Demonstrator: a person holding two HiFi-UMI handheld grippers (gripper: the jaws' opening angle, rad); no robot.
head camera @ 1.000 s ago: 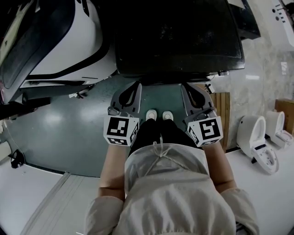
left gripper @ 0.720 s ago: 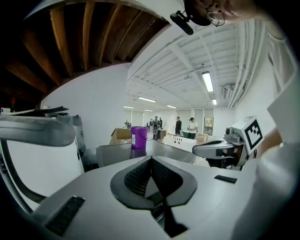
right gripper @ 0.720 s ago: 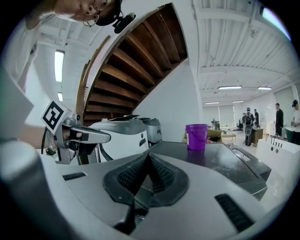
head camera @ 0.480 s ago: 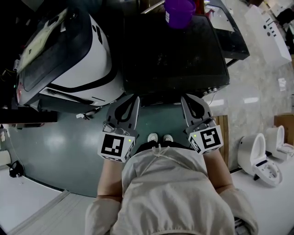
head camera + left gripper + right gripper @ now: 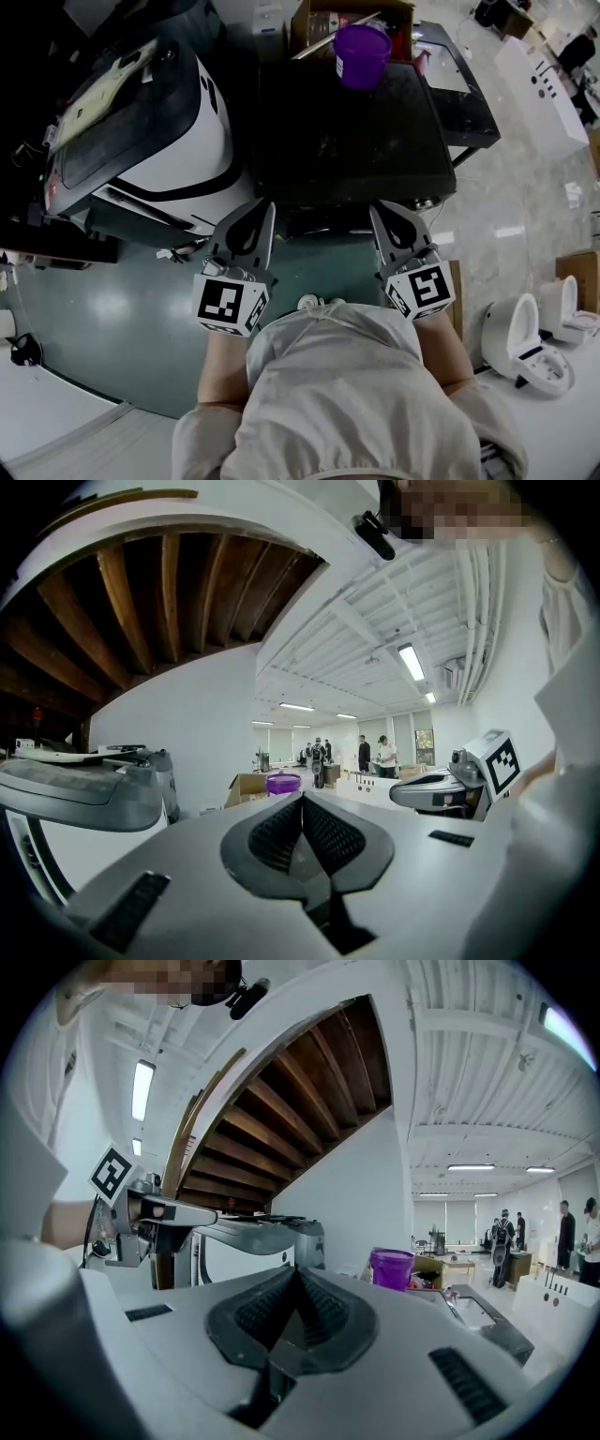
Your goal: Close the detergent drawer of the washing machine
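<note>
The black washing machine (image 5: 352, 122) stands straight ahead, seen from above, with a purple cup (image 5: 361, 54) at the back of its top. Its front face is in shadow and I cannot make out the detergent drawer. My left gripper (image 5: 266, 206) is held just before the machine's lower left corner, jaws shut and empty. My right gripper (image 5: 376, 208) hovers before the lower right part, also shut with nothing in it. In the left gripper view the closed jaws (image 5: 302, 799) point toward the purple cup (image 5: 283, 783); the right gripper view shows closed jaws (image 5: 297, 1274) and the cup (image 5: 391, 1267).
A white and black appliance (image 5: 141, 131) stands close on the left of the washing machine. A cardboard box (image 5: 352, 14) sits behind it. White toilets (image 5: 525, 342) and a wooden mat (image 5: 459, 281) are at the right. The floor here is dark green (image 5: 112, 309). Several people stand far off.
The head view has swung up and away from the feet, so the whole machine top and the purple cup came into view. Both grippers rose toward the machine's front, still shut.
</note>
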